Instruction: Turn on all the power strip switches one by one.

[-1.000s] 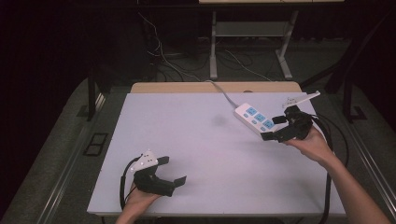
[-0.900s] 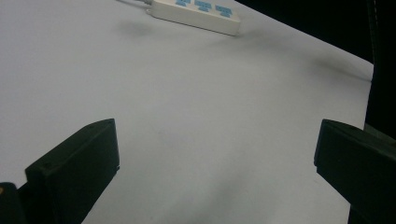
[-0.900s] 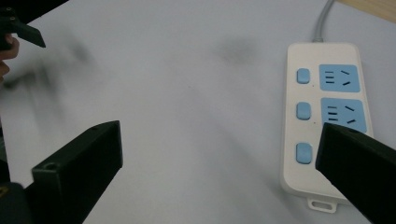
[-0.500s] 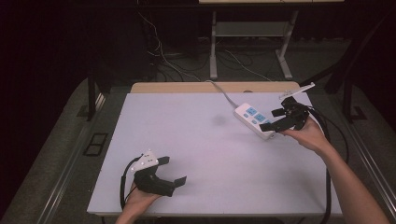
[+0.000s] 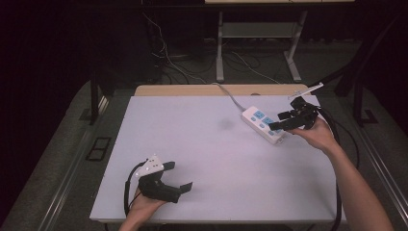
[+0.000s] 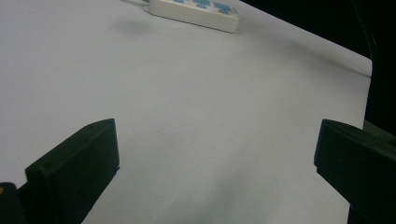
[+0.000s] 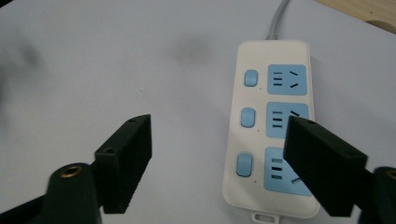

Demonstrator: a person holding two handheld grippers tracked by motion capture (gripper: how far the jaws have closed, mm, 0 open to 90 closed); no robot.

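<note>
A white power strip point(image 5: 260, 123) with blue sockets and blue switches lies at the far right of the white table point(image 5: 211, 144); its grey cord point(image 5: 231, 96) runs off the back edge. My right gripper point(image 5: 276, 121) hovers at the strip's near end. In the right gripper view, the right gripper point(image 7: 219, 140) has one jaw over the bare table and the other over the power strip's point(image 7: 275, 126) sockets. Its jaws have just been closing, and nothing is pinched between them. My left gripper point(image 5: 179, 176) rests open near the front left edge. The left gripper point(image 6: 217, 140) faces bare table, with the power strip point(image 6: 196, 9) far off.
A wooden edge point(image 5: 216, 90) borders the table's back side. Black cable point(image 5: 344, 139) from the right gripper loops past the table's right edge. Beyond the table are a dark floor with loose cords and a metal desk frame point(image 5: 260, 29).
My right gripper has moved away from me toward the far edge, onto the strip's near end, and its jaws stand narrower. The left gripper has stayed put.
</note>
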